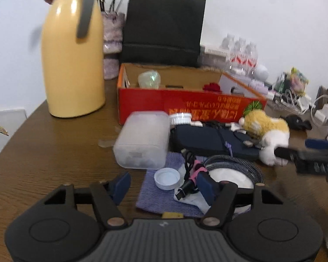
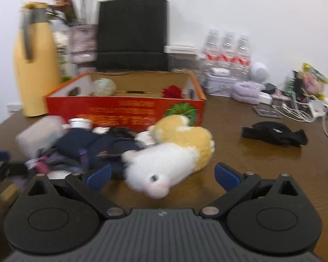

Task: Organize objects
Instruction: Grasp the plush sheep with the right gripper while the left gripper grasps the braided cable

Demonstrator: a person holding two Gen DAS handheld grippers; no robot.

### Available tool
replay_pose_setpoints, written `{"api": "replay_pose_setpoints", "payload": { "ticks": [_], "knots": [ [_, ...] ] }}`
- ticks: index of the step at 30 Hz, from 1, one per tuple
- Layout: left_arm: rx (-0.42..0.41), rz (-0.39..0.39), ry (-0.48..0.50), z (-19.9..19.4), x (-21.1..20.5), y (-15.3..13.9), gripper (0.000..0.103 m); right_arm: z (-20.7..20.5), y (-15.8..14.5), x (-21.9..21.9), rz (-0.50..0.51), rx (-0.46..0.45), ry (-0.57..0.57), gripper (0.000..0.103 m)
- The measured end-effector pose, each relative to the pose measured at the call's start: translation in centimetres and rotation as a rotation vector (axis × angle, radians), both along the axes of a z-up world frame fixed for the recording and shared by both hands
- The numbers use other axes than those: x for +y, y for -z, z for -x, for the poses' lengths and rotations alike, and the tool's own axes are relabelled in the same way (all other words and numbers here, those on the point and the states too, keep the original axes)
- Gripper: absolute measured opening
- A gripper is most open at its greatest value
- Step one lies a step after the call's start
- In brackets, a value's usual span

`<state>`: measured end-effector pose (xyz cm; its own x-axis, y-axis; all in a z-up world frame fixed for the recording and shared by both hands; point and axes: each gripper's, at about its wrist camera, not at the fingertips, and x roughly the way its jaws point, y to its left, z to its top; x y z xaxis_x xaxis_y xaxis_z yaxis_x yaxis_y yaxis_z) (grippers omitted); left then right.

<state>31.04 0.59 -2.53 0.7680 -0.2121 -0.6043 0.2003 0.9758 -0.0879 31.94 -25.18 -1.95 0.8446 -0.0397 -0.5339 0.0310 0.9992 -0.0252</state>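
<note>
An open red cardboard box point(image 1: 185, 102) stands mid-table and also shows in the right wrist view point(image 2: 124, 111); a pale green ball point(image 1: 149, 79) and a red flower point(image 1: 212, 86) lie inside. A yellow-and-white plush toy point(image 2: 175, 152) lies in front of it, its head between the open jaws of my right gripper point(image 2: 163, 175), not gripped. My left gripper point(image 1: 164, 185) is open above a white cap point(image 1: 166, 178) on a purple cloth point(image 1: 161, 194), beside coiled cables point(image 1: 229, 166). A frosted plastic container point(image 1: 144, 139) and a navy pouch point(image 1: 212, 142) lie nearby.
A yellow thermos point(image 1: 73, 54) stands at the left, a black paper bag point(image 1: 164, 28) behind the box. Water bottles point(image 2: 227, 50), chargers and cables point(image 2: 295, 109) crowd the right. A black glove point(image 2: 273, 134) lies on the brown table point(image 1: 54, 152).
</note>
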Motion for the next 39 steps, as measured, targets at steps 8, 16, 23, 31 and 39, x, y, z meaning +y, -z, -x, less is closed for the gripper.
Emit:
{"api": "replay_pose_setpoints", "payload": {
  "ticks": [8, 16, 23, 31, 39],
  "knots": [
    [-0.059, 0.020, 0.096, 0.7, -3.3, -1.2, 0.076, -4.7, 1.3, -3.0, -0.200, 0.050, 0.119, 0.081],
    [-0.046, -0.098, 0.191, 1.6, -8.1, -0.1, 0.095, 0.9, 1.5, -4.6, -0.251, 0.034, 0.140, 0.050],
    [-0.047, -0.215, 0.153, 1.8, -10.7, 1.1, 0.090, 8.1, 0.8, -4.3, -0.123, 0.056, 0.062, 0.052],
    [-0.129, -0.236, 0.183, 6.0, -10.7, 0.0, 0.019, 12.7, 1.5, -4.3, -0.135, 0.034, 0.048, 0.052],
    [-0.151, -0.217, 0.166, 11.9, -9.5, -2.0, 0.043, 14.1, 2.0, -3.5, -0.065, 0.030, 0.022, 0.072]
  ]
}}
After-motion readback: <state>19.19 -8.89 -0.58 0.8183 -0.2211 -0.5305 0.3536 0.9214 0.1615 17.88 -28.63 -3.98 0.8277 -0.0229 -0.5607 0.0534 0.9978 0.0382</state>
